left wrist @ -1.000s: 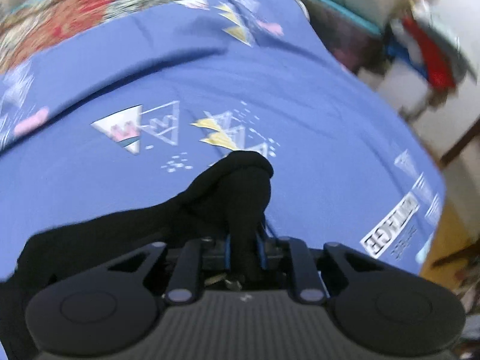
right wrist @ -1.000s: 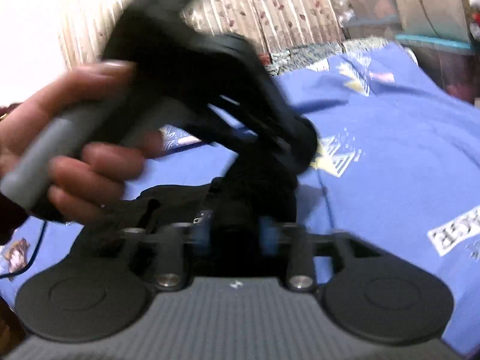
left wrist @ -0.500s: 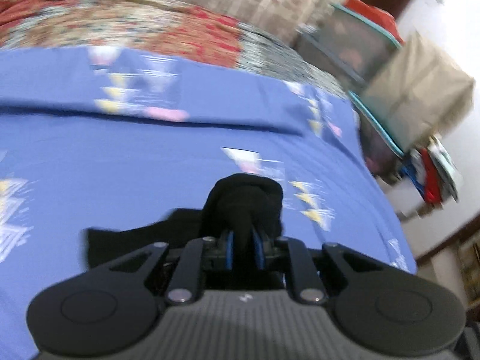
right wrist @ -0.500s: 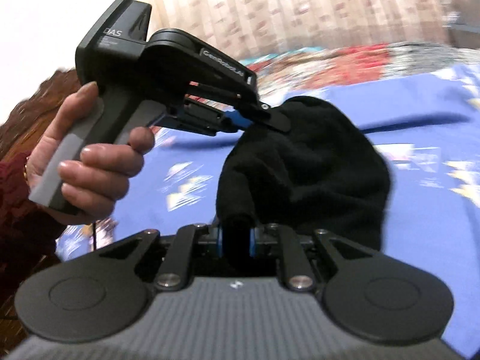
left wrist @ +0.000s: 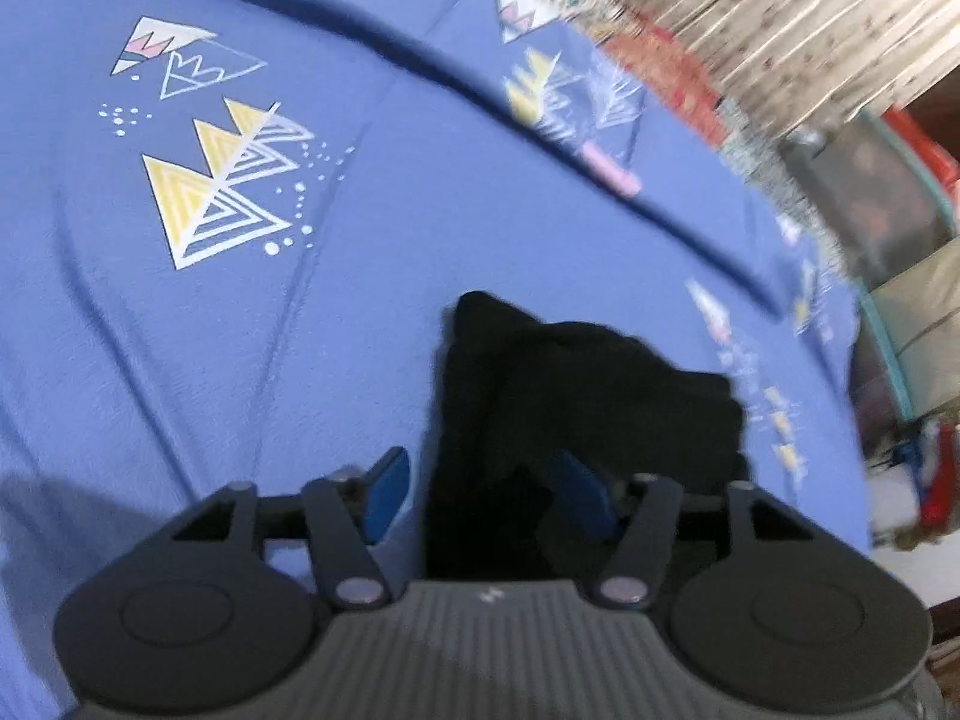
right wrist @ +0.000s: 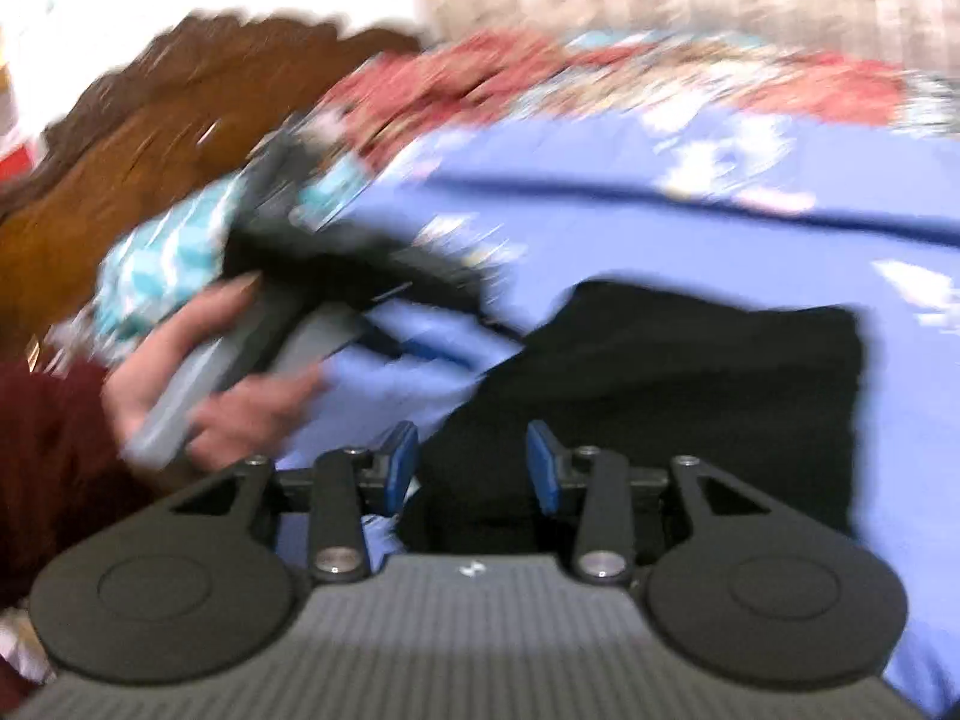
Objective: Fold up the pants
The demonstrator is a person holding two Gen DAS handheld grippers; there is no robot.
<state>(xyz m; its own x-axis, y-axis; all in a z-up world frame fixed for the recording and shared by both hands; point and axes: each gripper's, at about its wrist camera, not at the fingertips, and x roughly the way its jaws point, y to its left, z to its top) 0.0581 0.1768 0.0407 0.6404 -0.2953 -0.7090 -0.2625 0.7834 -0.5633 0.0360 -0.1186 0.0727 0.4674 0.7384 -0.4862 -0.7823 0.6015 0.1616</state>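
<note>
Two grippers sit low in your views, each with its blue pads spread apart. Your left gripper (left wrist: 486, 486) has its fingers wide, and the black pants (left wrist: 576, 396) run up between them without being pinched. Your right gripper (right wrist: 474, 468) is likewise spread, with the pants (right wrist: 690, 396) lying between and beyond its pads (right wrist: 399, 465).

Under both tools the pants rest on a blue bedsheet (left wrist: 420, 228) printed with yellow and white triangles. In the left wrist view the bundle starts at bottom centre and reaches toward the middle right, its long axis slanting that way, with a small peak at its upper left corner. In the right wrist view it spreads from bottom centre out to the right, its far edge lying roughly level across the frame; blur hides which end is the waistband.

At middle left of the right wrist view, your left hand (right wrist: 216, 372) grips the other tool's handle above the sheet.

Farther off, a red patterned blanket (right wrist: 630, 72) crosses the bed, a wooden headboard (right wrist: 150, 138) stands at upper left, and a striped curtain (left wrist: 780, 18) hangs at upper right of the left wrist view.
</note>
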